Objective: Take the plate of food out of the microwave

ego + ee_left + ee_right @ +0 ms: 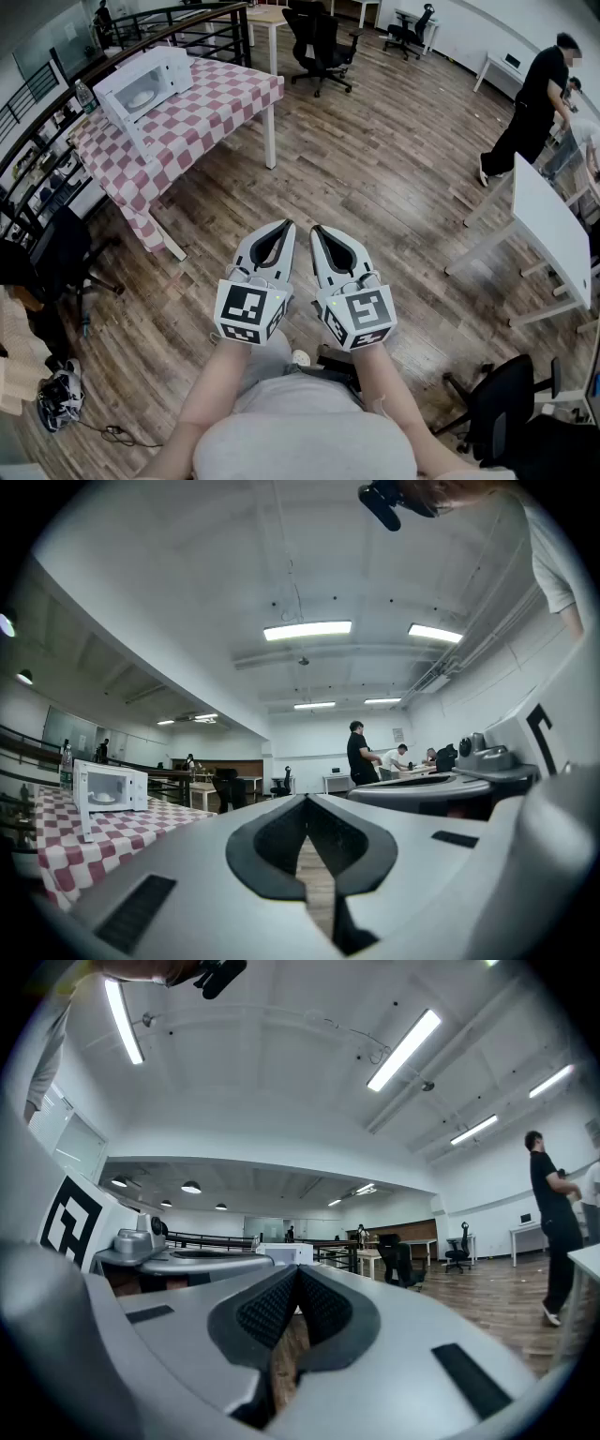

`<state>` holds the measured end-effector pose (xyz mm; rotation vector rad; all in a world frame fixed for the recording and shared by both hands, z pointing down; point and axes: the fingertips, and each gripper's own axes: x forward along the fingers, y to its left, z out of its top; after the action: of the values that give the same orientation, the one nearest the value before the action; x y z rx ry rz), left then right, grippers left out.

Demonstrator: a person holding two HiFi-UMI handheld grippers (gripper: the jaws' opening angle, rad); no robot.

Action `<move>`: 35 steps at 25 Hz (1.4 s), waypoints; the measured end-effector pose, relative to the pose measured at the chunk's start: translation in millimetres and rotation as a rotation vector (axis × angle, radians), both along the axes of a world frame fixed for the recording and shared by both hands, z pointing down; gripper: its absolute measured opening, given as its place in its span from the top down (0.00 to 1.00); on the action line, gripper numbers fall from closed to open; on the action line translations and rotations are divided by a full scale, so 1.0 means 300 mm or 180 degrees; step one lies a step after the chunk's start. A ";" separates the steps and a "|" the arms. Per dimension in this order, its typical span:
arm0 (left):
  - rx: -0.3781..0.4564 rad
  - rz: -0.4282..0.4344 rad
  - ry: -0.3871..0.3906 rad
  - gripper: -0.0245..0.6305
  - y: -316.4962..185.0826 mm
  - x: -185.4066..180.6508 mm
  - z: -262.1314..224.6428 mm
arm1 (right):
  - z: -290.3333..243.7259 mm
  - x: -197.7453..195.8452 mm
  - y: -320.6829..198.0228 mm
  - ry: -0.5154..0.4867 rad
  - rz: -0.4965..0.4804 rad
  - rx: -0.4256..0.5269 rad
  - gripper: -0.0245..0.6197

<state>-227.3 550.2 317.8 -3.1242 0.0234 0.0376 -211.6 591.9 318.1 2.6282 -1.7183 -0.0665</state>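
A white microwave (142,84) stands on a table with a red-and-white checked cloth (192,117) at the far left, its door open; a white plate (141,97) lies inside it. The same microwave (109,789) and the plate (105,798) show small at the left of the left gripper view, and the microwave (284,1253) shows far off in the right gripper view. My left gripper (287,225) and right gripper (316,228) hang side by side in front of me over the wooden floor, far from the table. Both are shut with nothing between the jaws.
A white table (550,234) stands at the right, with a person in black (530,103) beyond it. Black office chairs (319,42) sit at the back, another (502,398) at the near right. A railing (141,23) and shelves run along the left wall.
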 end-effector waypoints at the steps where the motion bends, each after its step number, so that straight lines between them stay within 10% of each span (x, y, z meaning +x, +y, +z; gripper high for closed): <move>1: 0.0000 -0.0011 0.0004 0.96 0.000 -0.003 0.000 | 0.001 0.000 0.002 0.0000 0.0005 0.0004 0.92; 35: -0.0229 -0.0413 0.0020 0.96 -0.473 0.342 0.036 | 0.044 0.335 -0.445 -0.0040 -0.0363 -0.0079 0.92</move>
<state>-124.8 408.3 328.6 -3.1861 0.2323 0.0457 -111.0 458.3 331.4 2.5169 -1.8593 -0.0286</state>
